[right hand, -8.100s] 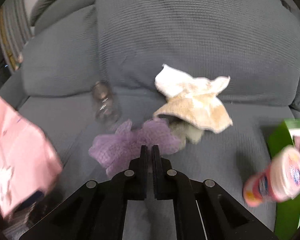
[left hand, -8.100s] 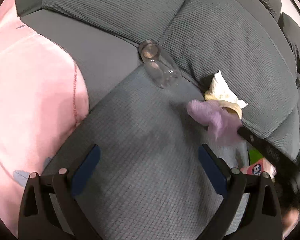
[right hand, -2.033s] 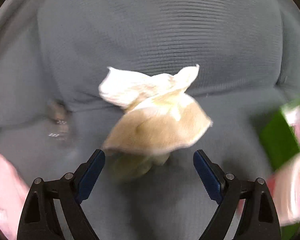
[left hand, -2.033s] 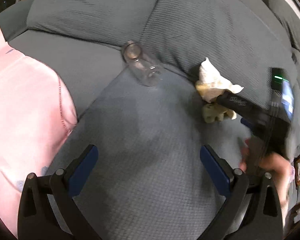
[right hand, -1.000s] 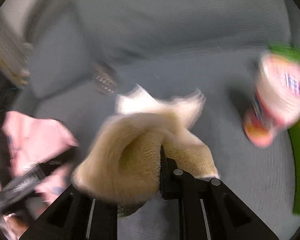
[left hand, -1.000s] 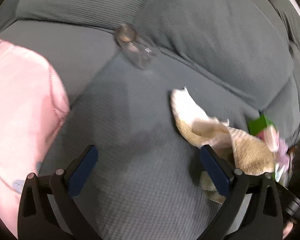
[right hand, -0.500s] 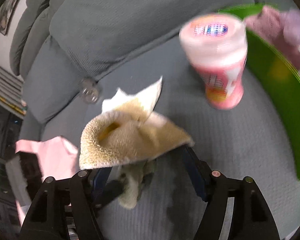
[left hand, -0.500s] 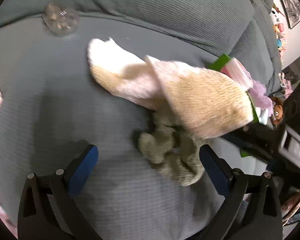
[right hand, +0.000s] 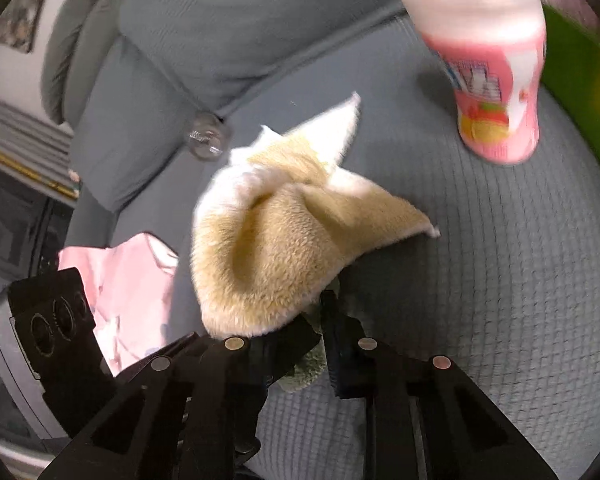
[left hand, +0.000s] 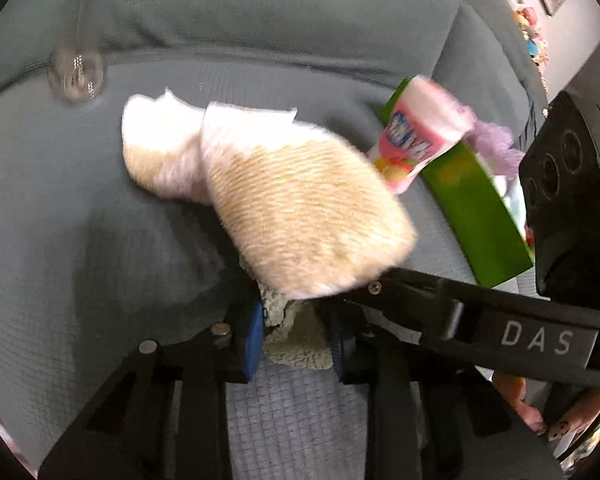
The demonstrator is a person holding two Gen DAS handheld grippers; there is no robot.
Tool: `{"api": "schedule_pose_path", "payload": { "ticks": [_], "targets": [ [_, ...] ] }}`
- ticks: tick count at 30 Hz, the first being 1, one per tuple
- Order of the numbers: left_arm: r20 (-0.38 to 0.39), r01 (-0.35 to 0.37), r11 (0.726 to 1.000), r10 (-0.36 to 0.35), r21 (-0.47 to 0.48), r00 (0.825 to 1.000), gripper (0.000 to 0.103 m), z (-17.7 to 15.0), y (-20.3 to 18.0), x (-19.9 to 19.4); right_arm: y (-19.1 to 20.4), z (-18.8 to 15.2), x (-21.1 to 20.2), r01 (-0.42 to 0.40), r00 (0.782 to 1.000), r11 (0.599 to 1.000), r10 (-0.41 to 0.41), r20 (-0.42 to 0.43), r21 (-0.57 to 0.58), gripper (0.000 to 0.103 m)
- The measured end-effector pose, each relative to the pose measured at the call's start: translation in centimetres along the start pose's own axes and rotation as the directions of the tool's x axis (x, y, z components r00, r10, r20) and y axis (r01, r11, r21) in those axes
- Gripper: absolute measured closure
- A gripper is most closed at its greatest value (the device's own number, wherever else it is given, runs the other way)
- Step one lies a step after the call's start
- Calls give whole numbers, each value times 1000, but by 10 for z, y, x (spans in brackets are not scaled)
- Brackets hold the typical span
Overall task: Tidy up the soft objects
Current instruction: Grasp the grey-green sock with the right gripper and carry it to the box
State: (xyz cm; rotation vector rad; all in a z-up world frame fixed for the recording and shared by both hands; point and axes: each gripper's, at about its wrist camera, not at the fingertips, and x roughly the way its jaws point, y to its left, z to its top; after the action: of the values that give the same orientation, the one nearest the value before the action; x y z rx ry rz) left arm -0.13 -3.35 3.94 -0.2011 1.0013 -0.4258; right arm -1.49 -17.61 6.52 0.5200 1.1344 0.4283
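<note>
While both grippers work the same pile mid-cushion, the job looks partway thru: a purple fluffy thing [left hand: 496, 148] already sits at the green box [left hand: 476, 208], but the cream towel [left hand: 300, 216] & a grey-green cloth [left hand: 296, 340] under it aren't put away yet. Left gripper [left hand: 296, 344] has just been closing and now pinches the grey-green cloth. Right gripper [right hand: 324, 344] has also just been closing, w/ towel edge and cloth between its jaws; firm grip or not, can't tell. Right view alone shows the pink garment [right hand: 136, 292] left of the towel; left view alone shows the purple item. Pink tub [right hand: 488, 68] & clear jar [right hand: 206, 136] stay on the sofa [right hand: 500, 280].
</note>
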Motion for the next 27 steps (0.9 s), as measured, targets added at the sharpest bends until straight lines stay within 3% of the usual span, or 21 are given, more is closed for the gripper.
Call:
{"api": "schedule_pose_path", "payload": {
  "ticks": [6, 10, 14, 21, 27],
  "targets": [
    [139, -45, 995, 33, 89, 990, 79, 2, -33, -37, 23, 2, -39, -43, 995, 994, 52, 88, -102, 79],
    [230, -61, 988, 28, 139, 973, 79, 10, -60, -62, 33, -1, -77, -56, 978, 987, 84, 189, -151, 79],
    [303, -64, 976, -3, 210, 953, 79, 13, -89, -83, 36, -2, -118, -58, 948, 980, 113, 298, -188, 79],
    [338, -43, 943, -74, 329, 938, 79, 39, -140, -80, 13, 4, -180, -29, 877, 985, 105, 468, -168, 79],
    [315, -10, 911, -132, 411, 940, 79, 57, -197, -44, -31, 15, -214, 41, 817, 997, 1, 576, -59, 79]
  ]
}}
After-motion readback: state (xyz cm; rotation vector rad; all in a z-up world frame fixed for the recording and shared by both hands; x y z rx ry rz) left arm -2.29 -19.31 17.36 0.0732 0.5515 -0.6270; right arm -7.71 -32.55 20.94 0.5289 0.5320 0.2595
